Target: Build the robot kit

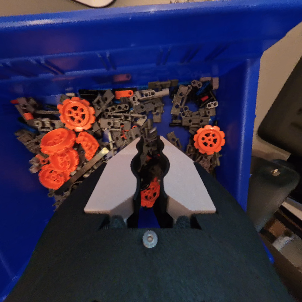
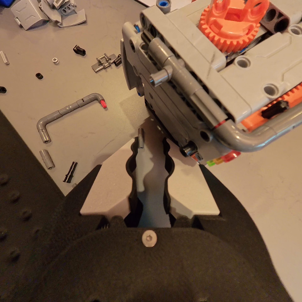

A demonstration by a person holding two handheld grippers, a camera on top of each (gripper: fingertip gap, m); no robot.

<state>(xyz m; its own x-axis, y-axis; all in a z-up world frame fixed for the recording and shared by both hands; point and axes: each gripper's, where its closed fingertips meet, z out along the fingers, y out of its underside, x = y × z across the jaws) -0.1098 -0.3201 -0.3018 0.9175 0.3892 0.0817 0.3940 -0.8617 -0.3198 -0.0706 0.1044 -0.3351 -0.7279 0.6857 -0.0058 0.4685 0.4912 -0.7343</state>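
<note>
In the left wrist view my left gripper [image 1: 149, 140] reaches down into a blue bin [image 1: 147, 49]. The bin holds a heap of dark grey track links [image 1: 117, 124] and several orange toothed wheels [image 1: 76, 113]. The jaws are nearly together on a dark grey track link [image 1: 147, 147] at the tips. Another orange wheel [image 1: 149, 194] lies under the fingers. In the right wrist view my right gripper [image 2: 150, 141] is open just above the table. A small grey pin [image 2: 140, 138] stands by its left fingertip. A large grey brick assembly [image 2: 204, 73] with an orange gear [image 2: 228, 31] sits just beyond.
Loose parts lie on the table to the left: a bent grey pipe with a red tip [image 2: 68, 109], a grey sleeve [image 2: 47, 159], a black pin [image 2: 70, 174], a track link [image 2: 103, 64]. A black studded mat [image 2: 24, 212] lies at the left edge. Dark objects [image 1: 277, 179] stand right of the bin. Tip to tip, the grippers are about 45 cm apart.
</note>
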